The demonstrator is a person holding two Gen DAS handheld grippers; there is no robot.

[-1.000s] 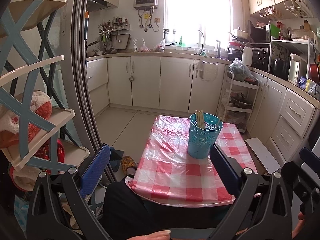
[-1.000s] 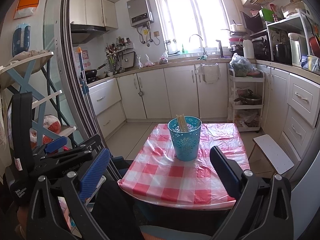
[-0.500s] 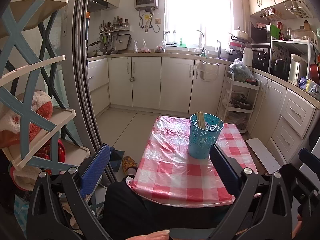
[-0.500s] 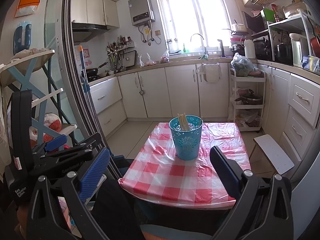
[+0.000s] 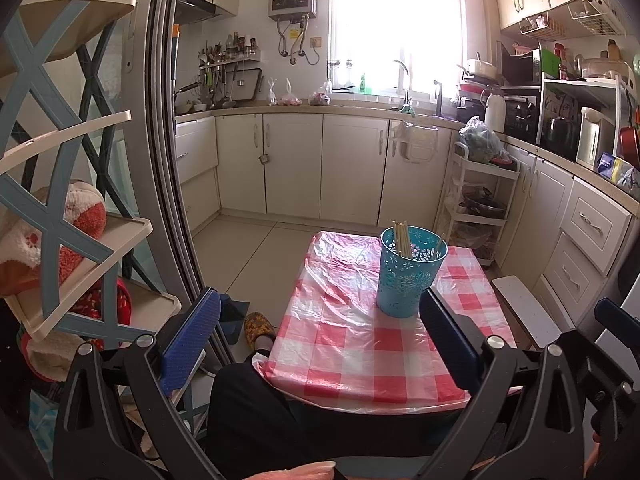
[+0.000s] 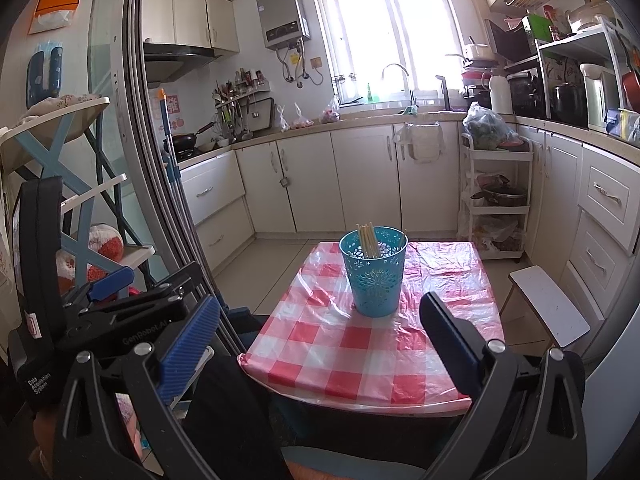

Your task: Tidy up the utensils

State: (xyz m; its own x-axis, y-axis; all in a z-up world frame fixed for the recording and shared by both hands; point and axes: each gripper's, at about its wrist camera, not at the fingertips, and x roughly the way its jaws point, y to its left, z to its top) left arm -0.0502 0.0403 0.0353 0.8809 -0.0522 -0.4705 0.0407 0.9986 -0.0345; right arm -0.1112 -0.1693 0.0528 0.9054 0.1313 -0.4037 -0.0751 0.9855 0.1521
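A turquoise perforated utensil cup [image 5: 408, 276] [image 6: 375, 270] stands upright on the small table with a red-and-white checked cloth [image 5: 360, 344] [image 6: 340, 344]. Several pale wooden chopsticks [image 5: 401, 238] [image 6: 369, 239] stick up inside it. My left gripper [image 5: 320, 332] is held back from the table's near edge, open and empty. My right gripper [image 6: 320, 332] is also open and empty, short of the near edge. The left gripper's body [image 6: 120, 320] shows at the left of the right wrist view.
A person's dark-clothed leg [image 5: 256, 412] is in front of the table. A blue-and-cream shelf rack [image 5: 60, 208] with plush items stands left. A white stool [image 6: 548, 308] is right of the table. Kitchen cabinets [image 5: 320, 168] and a trolley [image 6: 496, 200] line the back.
Both views have shifted only slightly; the right gripper has risen or drawn back a little, so the cup sits lower in its view. Both grippers stay open.
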